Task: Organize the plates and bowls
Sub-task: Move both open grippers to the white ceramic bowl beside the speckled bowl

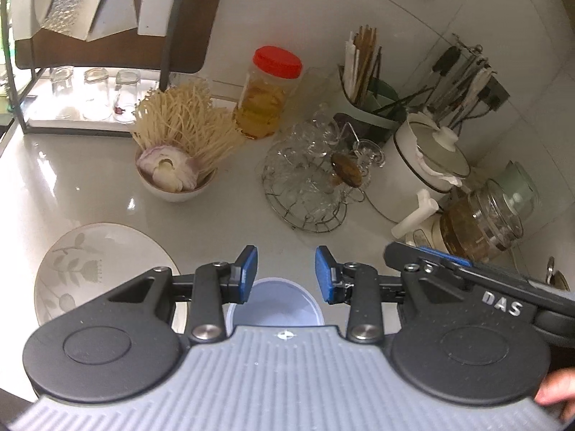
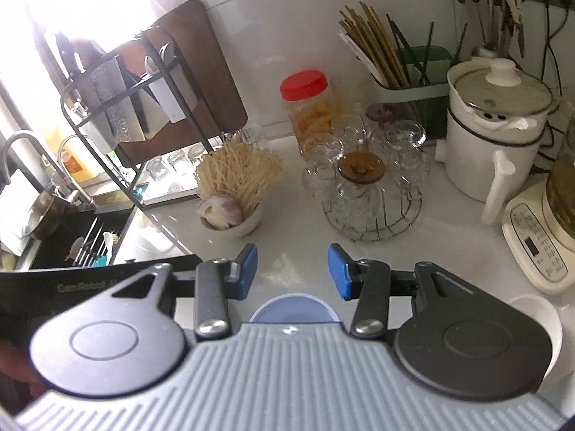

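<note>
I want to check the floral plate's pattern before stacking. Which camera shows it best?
The left wrist view: the round white plate with grey flower print lies on the counter at lower left, partly hidden by the gripper body. The right wrist view does not show it.

One flat plate [image 1: 104,269] with a leaf pattern lies on the counter. There are three bowls: a pale blue one [image 1: 276,303], a white one [image 2: 539,327] at the right edge, and a white one [image 1: 176,186] filled with noodles and a shell. One red-lidded jar [image 1: 264,93] stands behind them. Three upturned glasses [image 1: 95,95] sit under the rack. One wire stand [image 1: 305,179] holds perhaps six clear cups; they overlap too much to count surely. One white lidded pot [image 2: 492,125] and one chopstick holder [image 2: 409,72] complete the count.
</note>
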Demonstrator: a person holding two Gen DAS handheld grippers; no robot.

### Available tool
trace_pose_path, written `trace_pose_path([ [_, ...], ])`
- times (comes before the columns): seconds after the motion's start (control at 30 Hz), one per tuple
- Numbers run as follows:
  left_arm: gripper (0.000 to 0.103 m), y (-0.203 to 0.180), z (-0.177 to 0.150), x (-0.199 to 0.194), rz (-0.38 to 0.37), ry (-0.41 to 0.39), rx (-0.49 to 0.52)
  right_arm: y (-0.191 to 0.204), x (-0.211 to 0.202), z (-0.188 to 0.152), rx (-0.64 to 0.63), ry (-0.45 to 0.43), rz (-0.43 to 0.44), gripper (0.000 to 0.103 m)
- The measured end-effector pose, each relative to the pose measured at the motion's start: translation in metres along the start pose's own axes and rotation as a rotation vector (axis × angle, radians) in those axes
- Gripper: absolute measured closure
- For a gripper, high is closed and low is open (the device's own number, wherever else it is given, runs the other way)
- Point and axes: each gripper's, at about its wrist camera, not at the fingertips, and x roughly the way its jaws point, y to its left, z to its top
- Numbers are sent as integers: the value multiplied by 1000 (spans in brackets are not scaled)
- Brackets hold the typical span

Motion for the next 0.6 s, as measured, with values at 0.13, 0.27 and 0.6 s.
trace_pose_path([
  [0.13,62,-3,-1,-1,12,-9,6,0,-7,1,-16,-30,-8,56],
  [0.27,62,-7,-1,0,2,-12,7,-5,-13,4,-13,-48,-13,56],
  [0.6,61,-32,-2,12,-24,3,39,-31,-22,-1,28,-48,-47,56],
])
